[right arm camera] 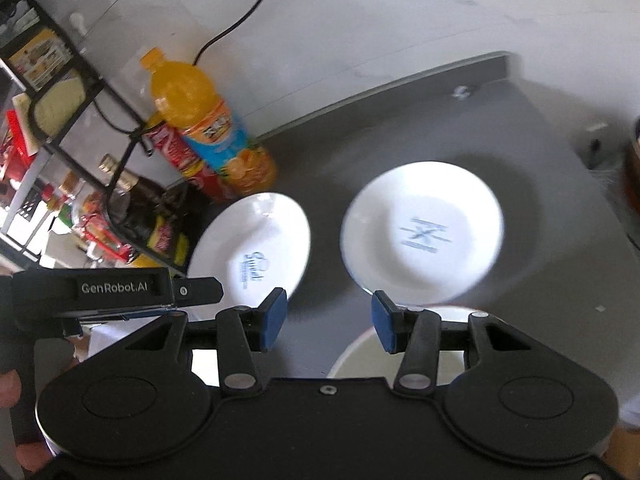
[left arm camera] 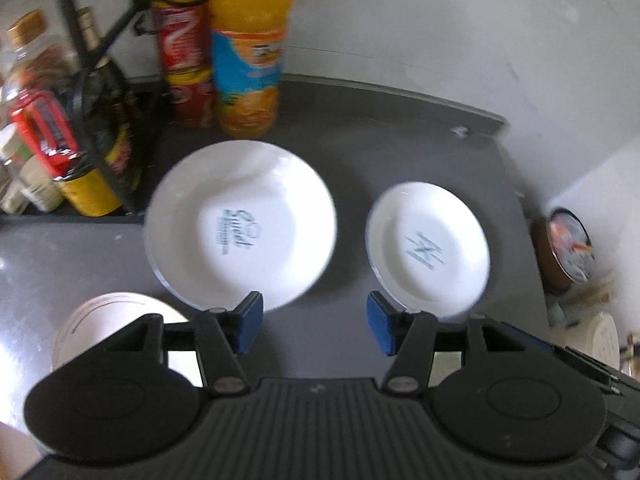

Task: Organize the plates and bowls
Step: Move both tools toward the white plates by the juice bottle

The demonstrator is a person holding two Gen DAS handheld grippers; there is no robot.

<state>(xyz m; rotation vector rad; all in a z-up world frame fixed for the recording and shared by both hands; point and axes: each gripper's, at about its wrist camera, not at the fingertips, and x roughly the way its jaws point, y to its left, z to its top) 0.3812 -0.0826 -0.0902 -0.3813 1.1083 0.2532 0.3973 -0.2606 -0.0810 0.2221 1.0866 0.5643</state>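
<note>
White larger plate and smaller plate lie apart, centre frame, on the grey worktop. Left tool and right tool both hover parted, empty. Recommend gripping one rim squarely, stacking smaller onto larger.

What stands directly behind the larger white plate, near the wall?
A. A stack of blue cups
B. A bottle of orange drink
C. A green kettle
B: a bottle of orange drink stands upright behind the larger white plate, near the wall.
</note>
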